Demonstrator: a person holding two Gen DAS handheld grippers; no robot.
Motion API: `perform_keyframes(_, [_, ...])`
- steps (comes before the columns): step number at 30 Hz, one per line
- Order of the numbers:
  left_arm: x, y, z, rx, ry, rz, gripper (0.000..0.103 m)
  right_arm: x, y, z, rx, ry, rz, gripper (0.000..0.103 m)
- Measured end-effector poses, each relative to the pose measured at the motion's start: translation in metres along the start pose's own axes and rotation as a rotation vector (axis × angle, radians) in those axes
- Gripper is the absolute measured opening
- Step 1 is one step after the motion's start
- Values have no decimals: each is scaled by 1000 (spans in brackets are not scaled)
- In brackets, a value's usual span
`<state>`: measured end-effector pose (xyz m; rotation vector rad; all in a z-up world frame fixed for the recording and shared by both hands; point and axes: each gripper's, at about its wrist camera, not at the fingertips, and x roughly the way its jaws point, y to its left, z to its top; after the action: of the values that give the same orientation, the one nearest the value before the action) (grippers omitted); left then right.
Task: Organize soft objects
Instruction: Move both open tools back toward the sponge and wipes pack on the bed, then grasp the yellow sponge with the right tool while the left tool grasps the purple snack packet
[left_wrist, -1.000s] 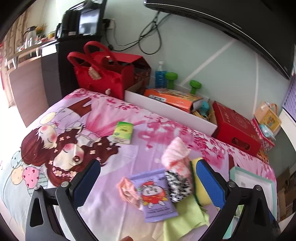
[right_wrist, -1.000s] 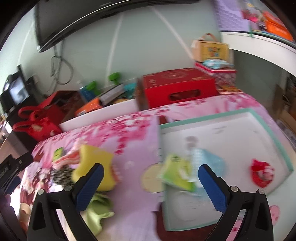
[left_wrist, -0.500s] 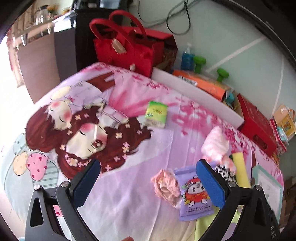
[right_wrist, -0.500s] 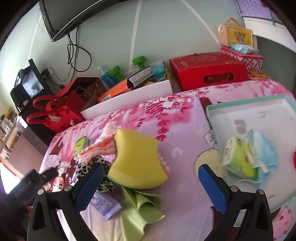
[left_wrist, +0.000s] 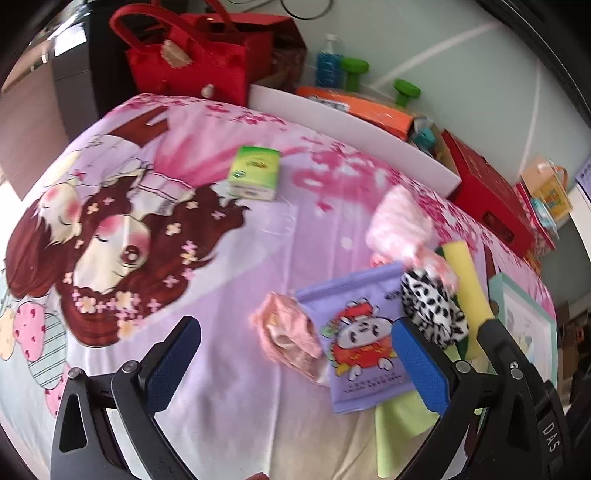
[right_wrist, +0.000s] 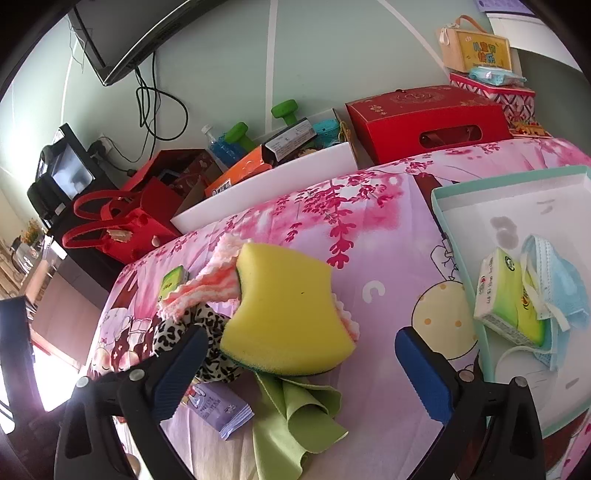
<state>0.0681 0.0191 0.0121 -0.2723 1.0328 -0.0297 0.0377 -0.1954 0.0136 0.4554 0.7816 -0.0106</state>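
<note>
The chunky yellow foam sponge with the green scrub base (right_wrist: 284, 310) is sitting mid-frame in the right wrist view, on top of the soft pile on the cartoon-print pink bedsheet (right_wrist: 388, 236). The right gripper (right_wrist: 295, 373) is hanging wide open and empty just below it, so it's the nearer one. The sponge's long axis is running roughly across its jaws. The left gripper (left_wrist: 295, 365) is also gaping open, holding nothing, near the crumpled pink cloth (left_wrist: 288, 339). The teal-rimmed white tray (right_wrist: 517, 177) is waiting at right.

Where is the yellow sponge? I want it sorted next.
In the right wrist view, the yellow sponge lies centre-left on the bedsheet, atop the green cloth, beside the leopard-print fabric.
</note>
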Motion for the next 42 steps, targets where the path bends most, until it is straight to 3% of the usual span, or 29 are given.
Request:
perform_keyframes(12, [13,-10,-1,20,41,-20,99,8,-7,-1,33,23,41,86])
perform_keyframes(16, [15,-14,-2,33,48,-38,87,10,-6,-2,36,35,58,74])
perform_keyframes(26, [16,-25,-6,71,67,-87,45,8,-6,-2,30,36,60,68])
perform_keyframes(42, [0,-8,0,16,20,-61,40,5,-6,-3,8,31,53,60])
